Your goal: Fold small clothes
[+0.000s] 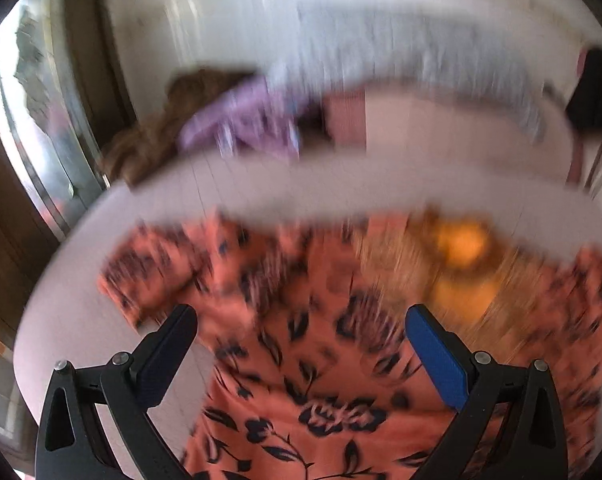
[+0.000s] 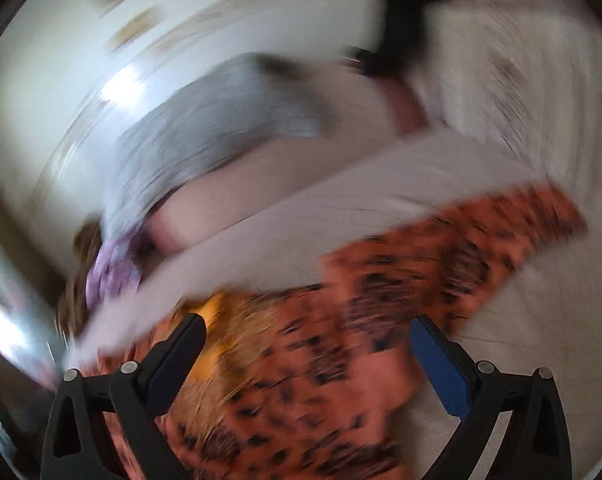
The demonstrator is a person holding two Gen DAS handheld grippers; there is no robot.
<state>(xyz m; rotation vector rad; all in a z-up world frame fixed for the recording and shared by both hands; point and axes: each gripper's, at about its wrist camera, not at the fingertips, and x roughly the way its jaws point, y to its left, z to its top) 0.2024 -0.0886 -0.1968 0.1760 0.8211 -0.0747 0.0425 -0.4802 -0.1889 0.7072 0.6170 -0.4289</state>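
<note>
Though both views are smeared by motion blur, the coral floral garment [image 1: 301, 380] is plain enough: salmon-orange cloth printed with dark navy leaves and flowers, spread flat on a pale round table [image 1: 81, 320]. A short sleeve [image 1: 149, 276] sticks out to one side in the left wrist view, and near the neckline a tan-gold inner patch [image 1: 457, 280] shows, too blurred to tell whether it is lining or a separate piece. In the right wrist view the same garment [image 2: 341, 380] runs diagonally, with one sleeve [image 2: 501, 232] reaching toward the table's far edge.

Past the table's rim lies a heap of other clothes: a lilac printed piece [image 1: 253, 124], a brown item [image 1: 153, 136] beside it, and a grey fabric [image 1: 421, 52] over something pale pink. A glass door or window [image 1: 33, 120] stands at the left of the room, and the floor beyond is pale and glossy.

Above the garment's body the left gripper [image 1: 301, 320] hangs with its jaws spread wide, nothing between them. Over the neckline and shoulder area the right gripper [image 2: 307, 328] is likewise spread apart and holding nothing; whether either fingertip touches the cloth cannot be told.
</note>
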